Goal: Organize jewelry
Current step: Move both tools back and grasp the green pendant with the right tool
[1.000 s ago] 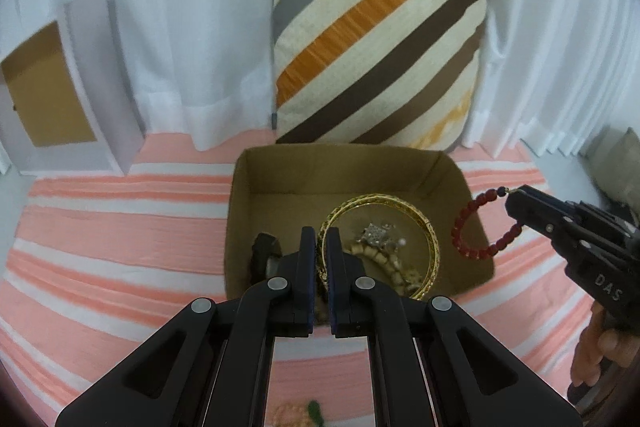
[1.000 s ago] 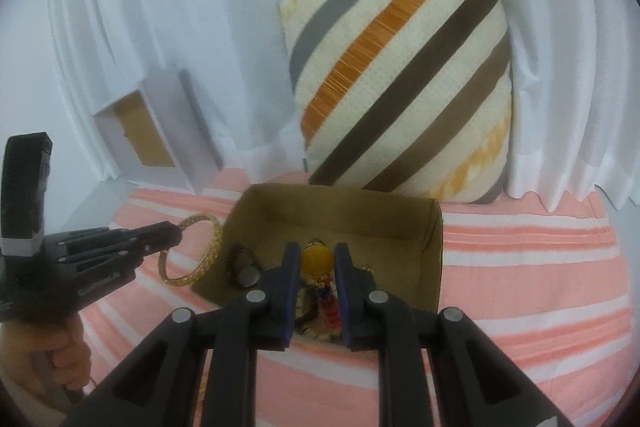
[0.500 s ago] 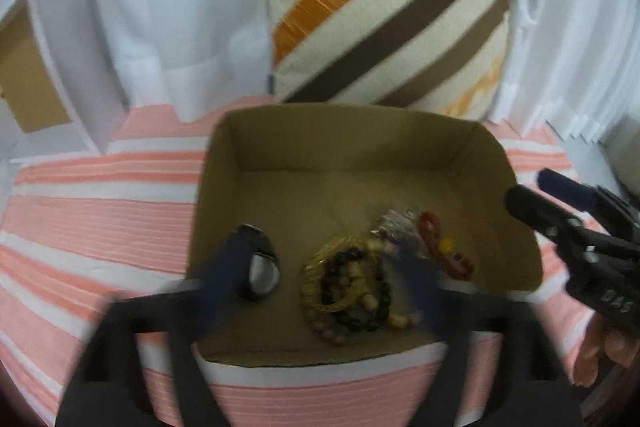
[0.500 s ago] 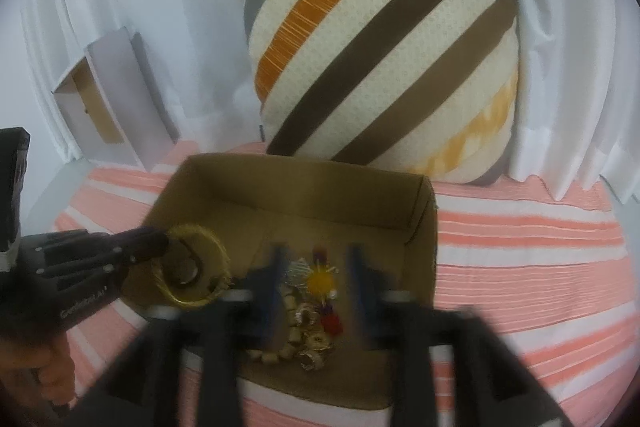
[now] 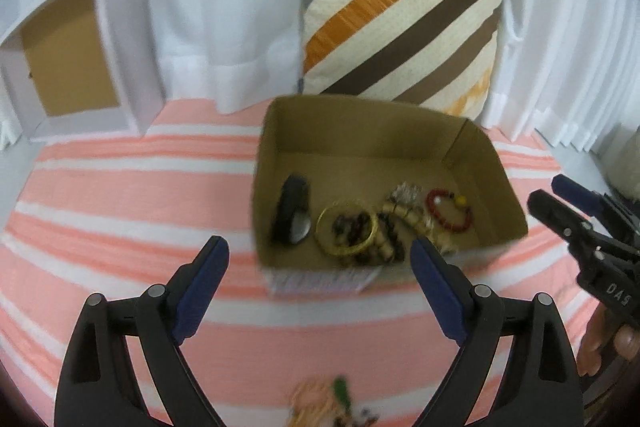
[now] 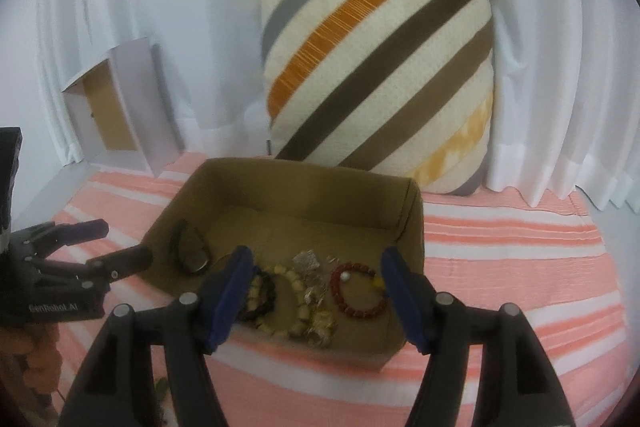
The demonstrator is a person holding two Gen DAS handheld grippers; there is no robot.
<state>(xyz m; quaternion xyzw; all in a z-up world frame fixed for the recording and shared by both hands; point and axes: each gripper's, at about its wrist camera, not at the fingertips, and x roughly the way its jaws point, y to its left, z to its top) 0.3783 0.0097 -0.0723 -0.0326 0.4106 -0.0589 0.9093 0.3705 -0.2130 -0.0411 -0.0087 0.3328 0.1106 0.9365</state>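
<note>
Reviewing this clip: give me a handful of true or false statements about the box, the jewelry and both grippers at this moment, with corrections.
1. The gold bangle lies inside the cardboard box. True.
2. The right gripper holds the red bead bracelet. False: its jaws are open and empty; the bracelet lies in the box.
3. The left gripper is open. True.
4. The striped pillow lies flat inside the box. False: it stands behind the box against the white curtain.
5. The box is empty. False: several pieces lie in it.
</note>
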